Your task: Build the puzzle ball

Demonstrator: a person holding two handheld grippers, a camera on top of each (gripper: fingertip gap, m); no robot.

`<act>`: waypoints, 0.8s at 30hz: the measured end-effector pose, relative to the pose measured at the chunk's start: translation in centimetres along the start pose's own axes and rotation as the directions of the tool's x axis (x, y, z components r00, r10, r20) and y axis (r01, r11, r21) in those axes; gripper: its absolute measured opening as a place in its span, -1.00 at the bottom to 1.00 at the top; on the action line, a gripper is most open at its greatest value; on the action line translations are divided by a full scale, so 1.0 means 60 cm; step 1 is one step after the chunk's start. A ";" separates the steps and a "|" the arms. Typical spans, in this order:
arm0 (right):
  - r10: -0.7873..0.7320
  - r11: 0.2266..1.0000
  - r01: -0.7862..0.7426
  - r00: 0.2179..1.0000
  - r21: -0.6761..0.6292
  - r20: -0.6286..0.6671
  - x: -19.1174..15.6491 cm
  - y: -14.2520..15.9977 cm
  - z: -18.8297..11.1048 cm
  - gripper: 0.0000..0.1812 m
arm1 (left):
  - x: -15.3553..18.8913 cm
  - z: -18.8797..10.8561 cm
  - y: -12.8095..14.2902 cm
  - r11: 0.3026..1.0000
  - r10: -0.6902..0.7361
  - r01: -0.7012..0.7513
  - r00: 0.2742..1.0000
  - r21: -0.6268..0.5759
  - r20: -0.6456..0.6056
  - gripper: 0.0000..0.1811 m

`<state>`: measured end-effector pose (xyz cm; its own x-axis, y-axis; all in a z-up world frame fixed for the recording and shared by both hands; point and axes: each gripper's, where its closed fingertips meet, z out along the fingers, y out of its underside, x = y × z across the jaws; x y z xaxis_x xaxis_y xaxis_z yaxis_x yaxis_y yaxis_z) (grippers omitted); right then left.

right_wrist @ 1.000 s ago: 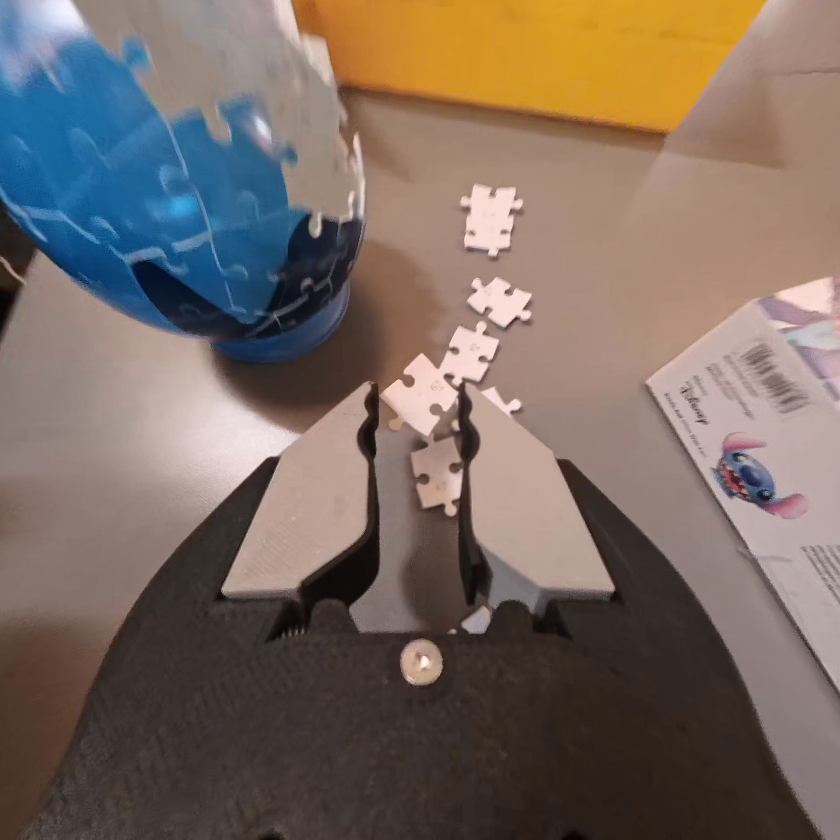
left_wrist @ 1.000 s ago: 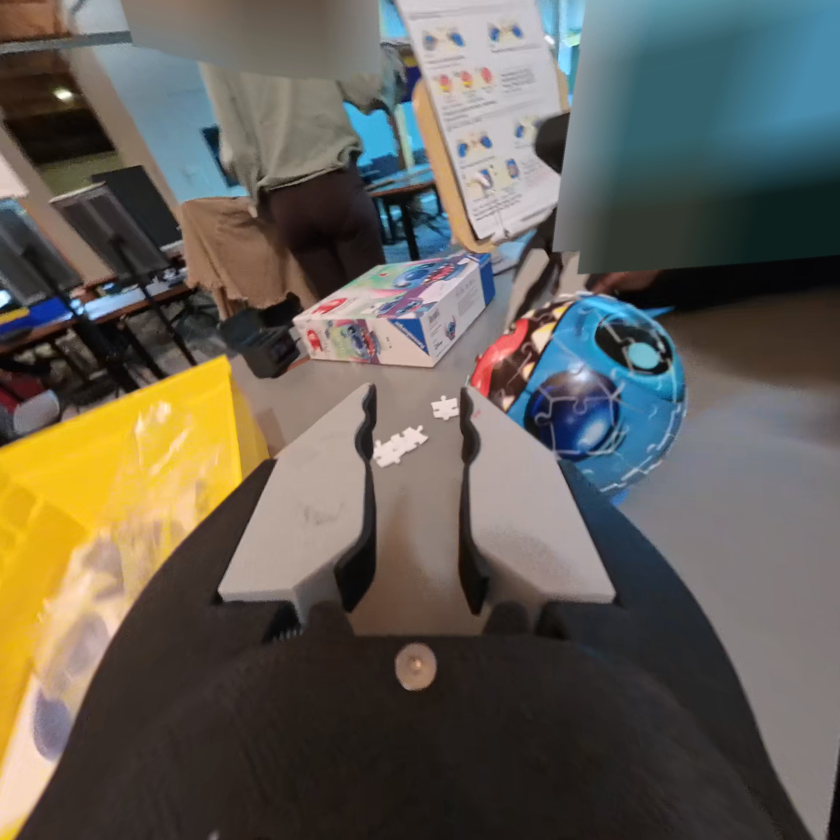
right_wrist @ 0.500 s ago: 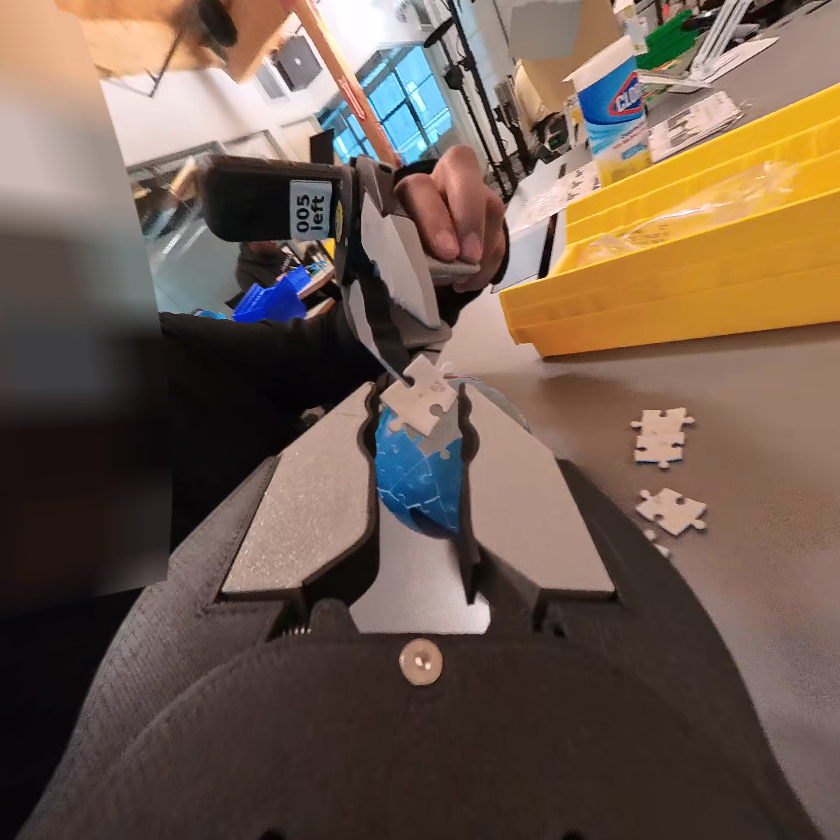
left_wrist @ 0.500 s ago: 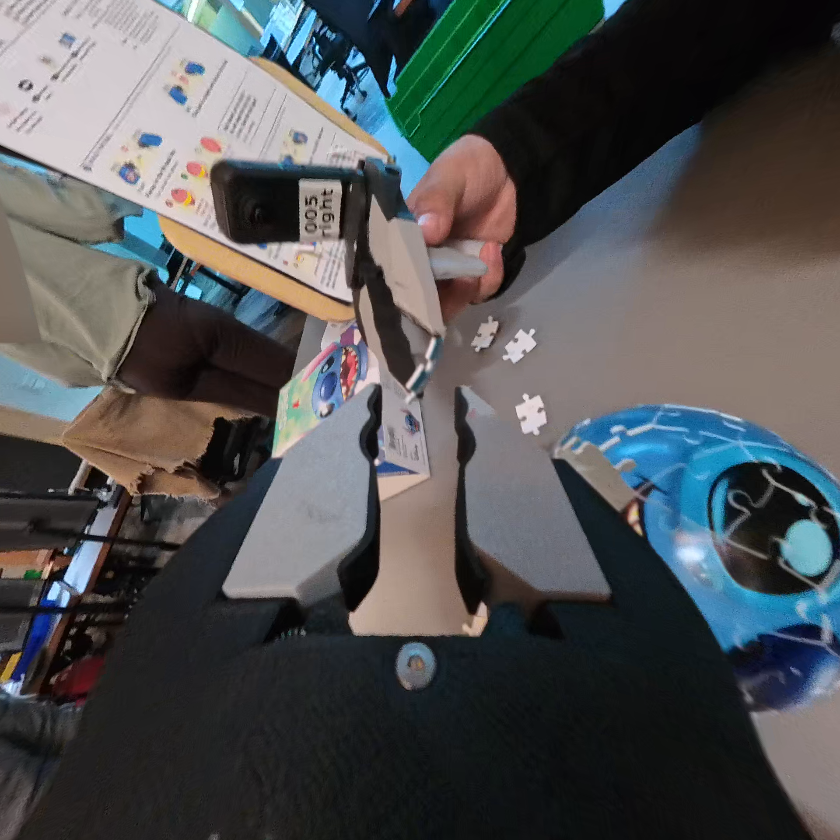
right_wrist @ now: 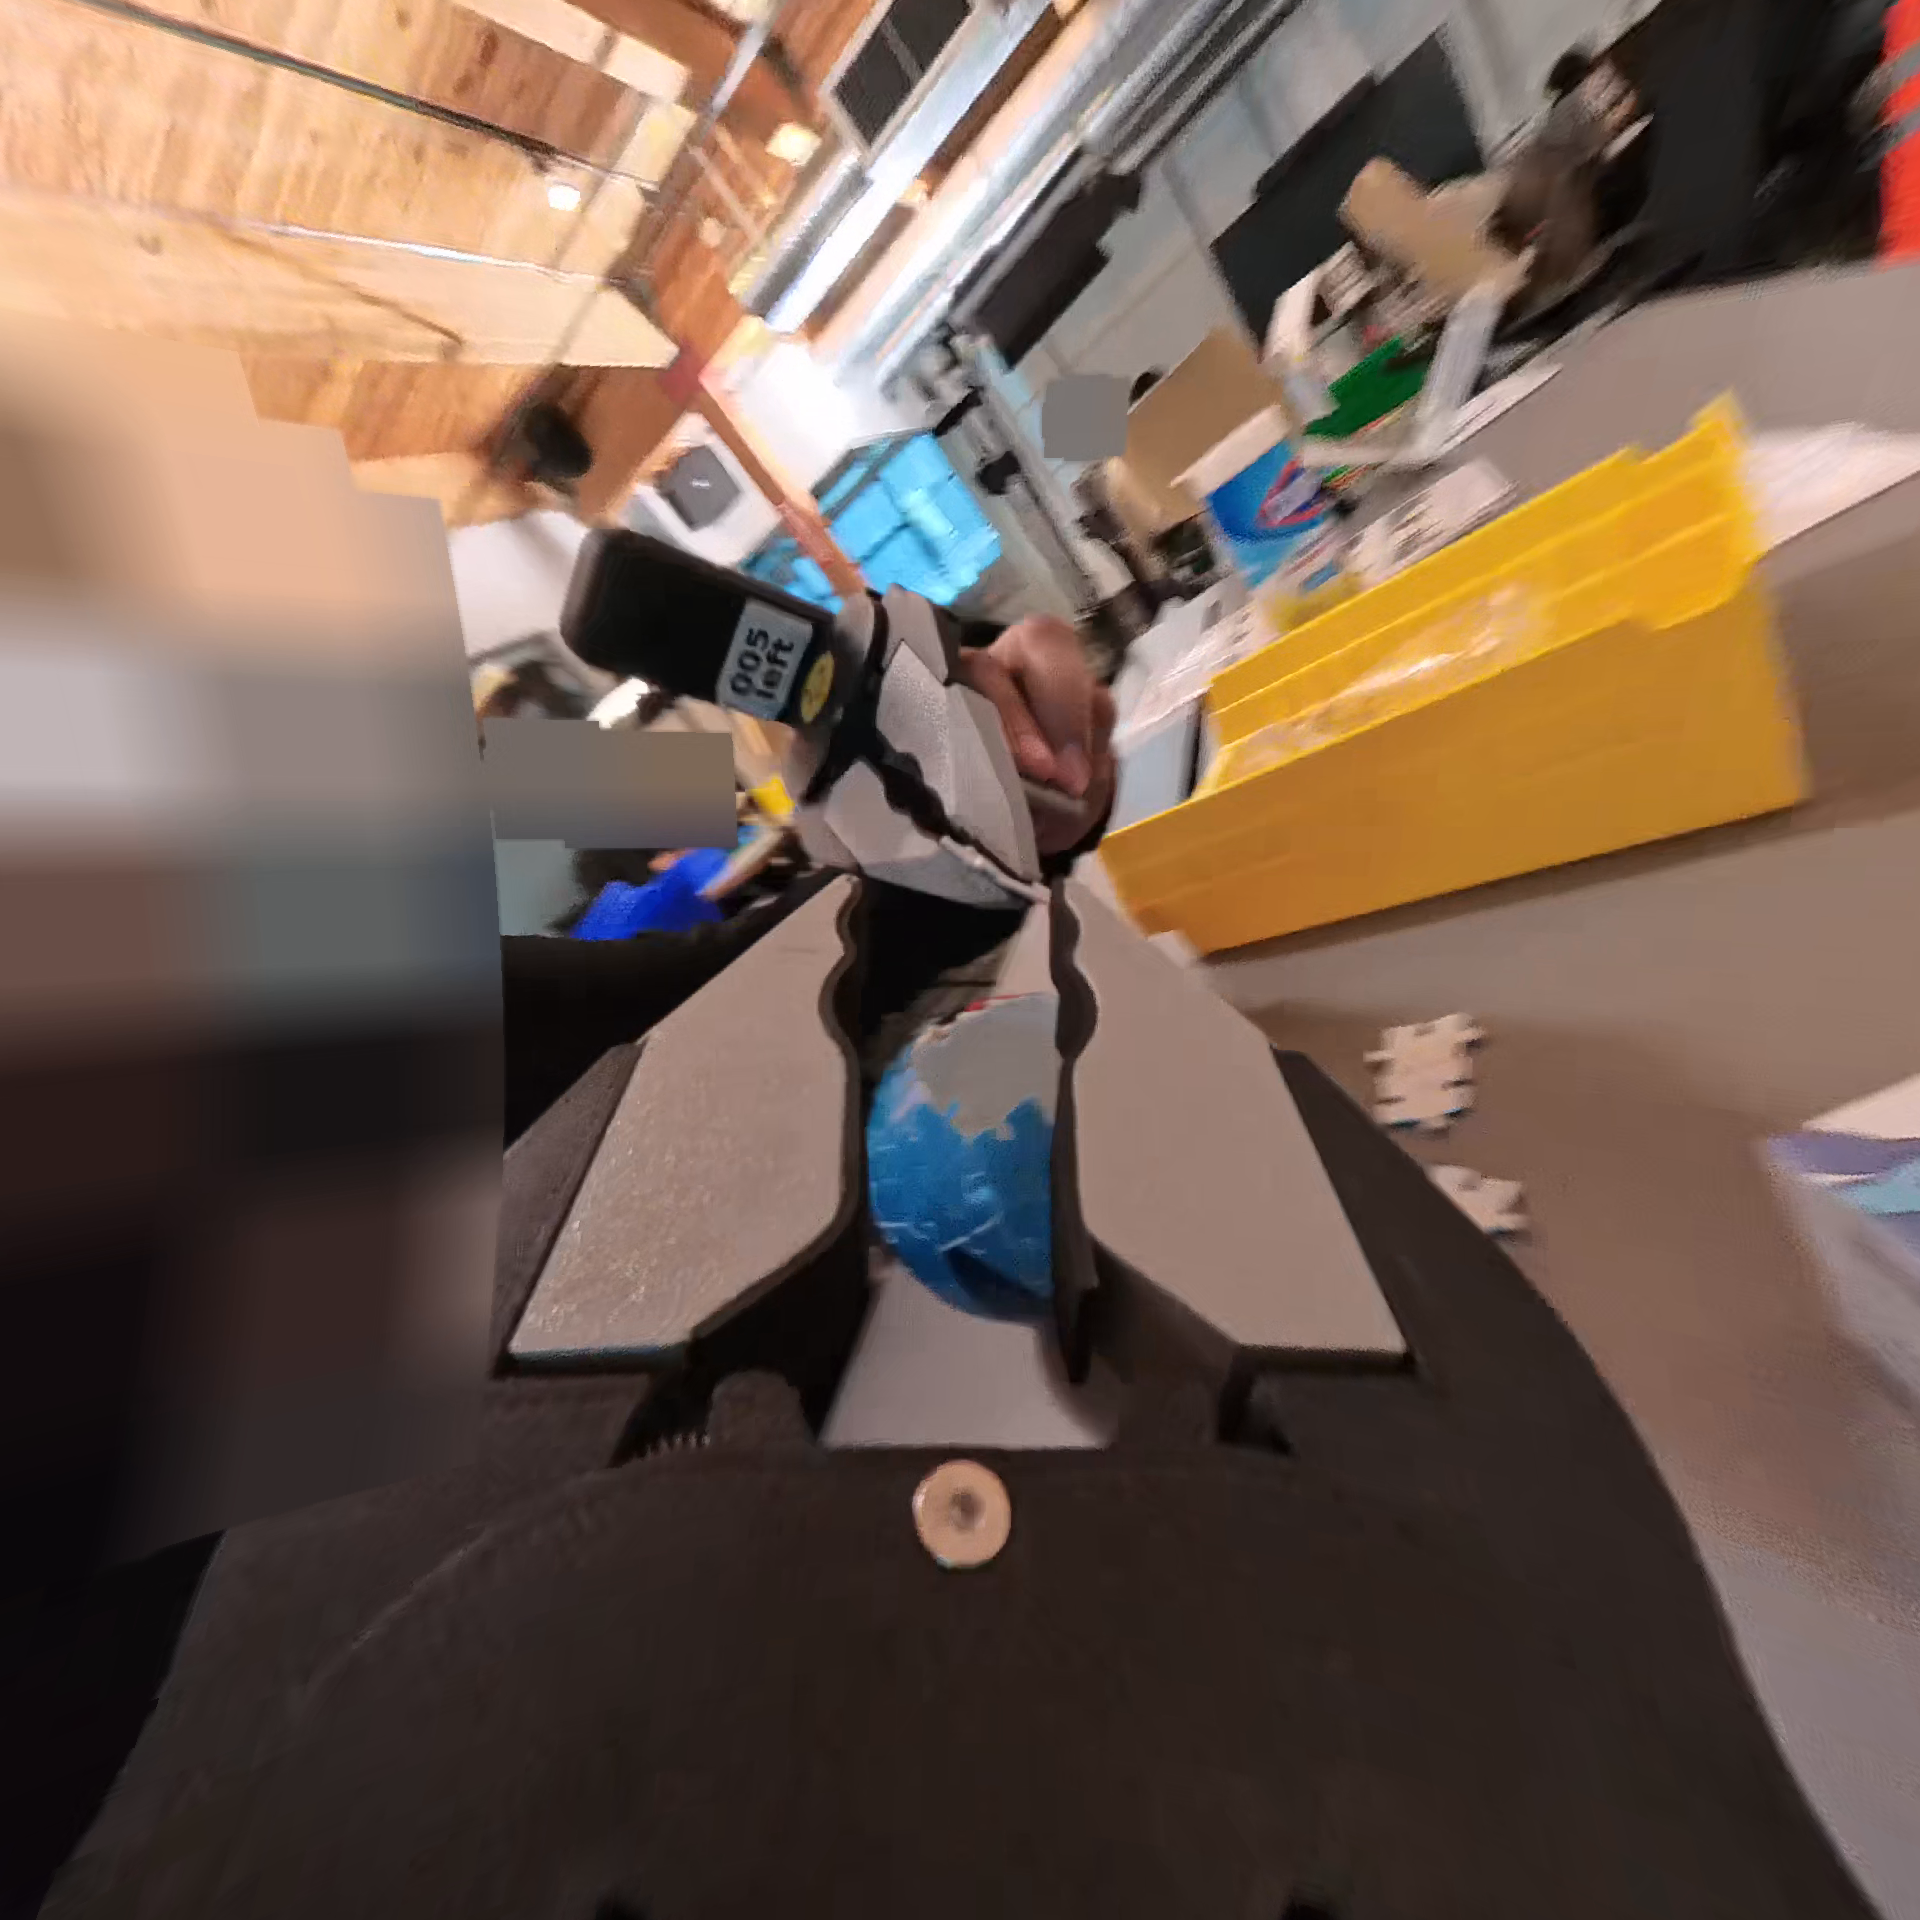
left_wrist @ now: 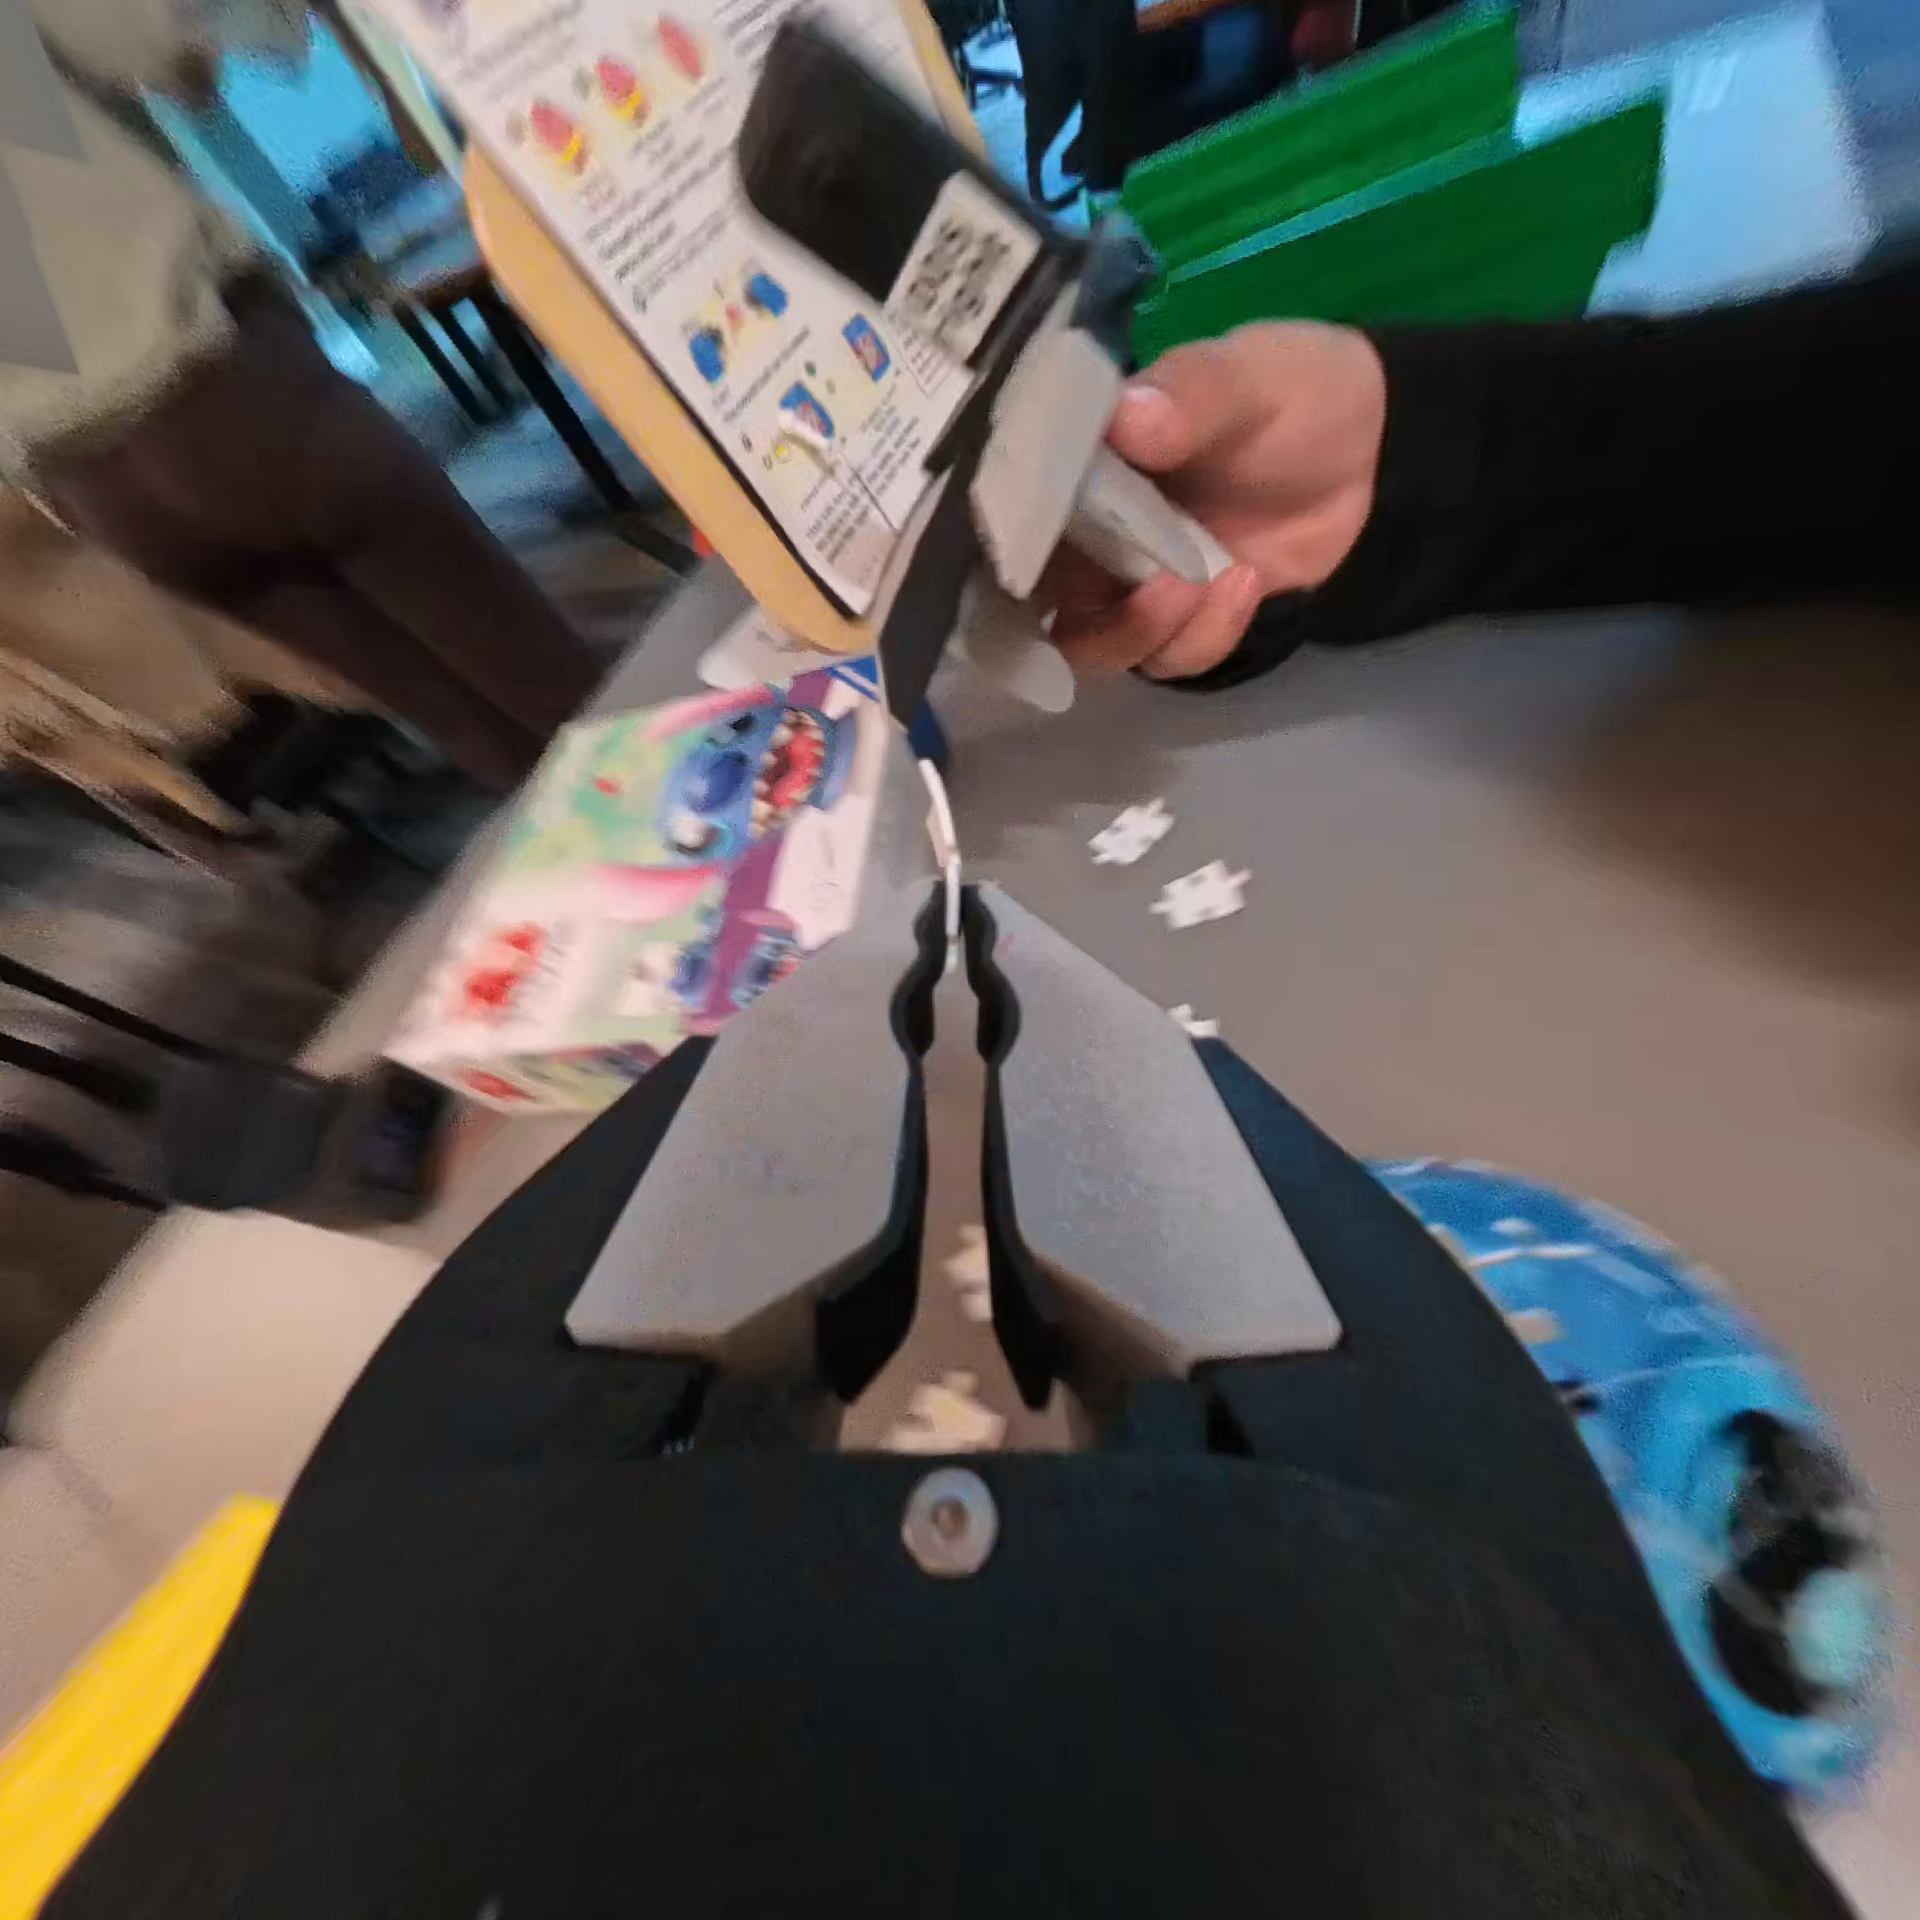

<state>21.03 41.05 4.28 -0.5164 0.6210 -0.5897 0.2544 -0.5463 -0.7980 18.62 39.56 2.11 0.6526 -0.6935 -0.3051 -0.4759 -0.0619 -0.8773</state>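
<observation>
The ball (left_wrist: 1621, 1455), blue and part-built, sits on the counter (left_wrist: 1507, 831) at my near right in the left wrist view; in the right wrist view it shows low between my right jaws, its open white gap facing up. Above the counter, my left gripper (left_wrist: 951, 914) has its jaws nearly closed, pinching one white piece (left_wrist: 943, 842) edge-on at the very tips. The piece's far end meets the tips of my right gripper (right_wrist: 951, 914), whose own view shows its jaws well parted, the piece only at the tip of the right-hand one, so I judge it is not gripping.

My worry is the hold: only a sliver of the piece is clamped, both views are blurred, and any twist could slip it or drop it among the loose pieces (left_wrist: 1195, 894) on the counter beyond. A piece pressed in at an angle could also bend or pop neighbouring pieces out of the ball.

Further out are the puzzle box (left_wrist: 644, 894) at far left and a yellow bin (right_wrist: 1507, 748).
</observation>
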 end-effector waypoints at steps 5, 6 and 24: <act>-0.366 0.930 0.351 0.911 -0.105 -0.189 -0.003 0.004 0.019 -0.49 | 0.007 -0.025 -0.032 0.790 -0.575 0.612 0.758 0.032 -0.307 -1.00; -0.428 0.903 0.408 0.886 -0.136 -0.178 -0.011 0.014 0.029 -0.49 | 0.002 -0.031 -0.037 0.734 -0.627 0.678 0.698 0.037 -0.345 -1.00; -0.368 0.926 0.359 0.926 -0.114 -0.077 -0.035 0.033 0.086 -1.00 | 0.033 -0.048 -0.021 0.694 -0.662 0.718 0.610 -0.050 -0.435 -0.97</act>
<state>18.39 35.78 4.60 -0.5092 0.8198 -0.2619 0.1433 -0.2193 -0.9651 18.83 36.20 3.67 0.4571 -0.6944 0.5558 0.1084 -0.5767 -0.8097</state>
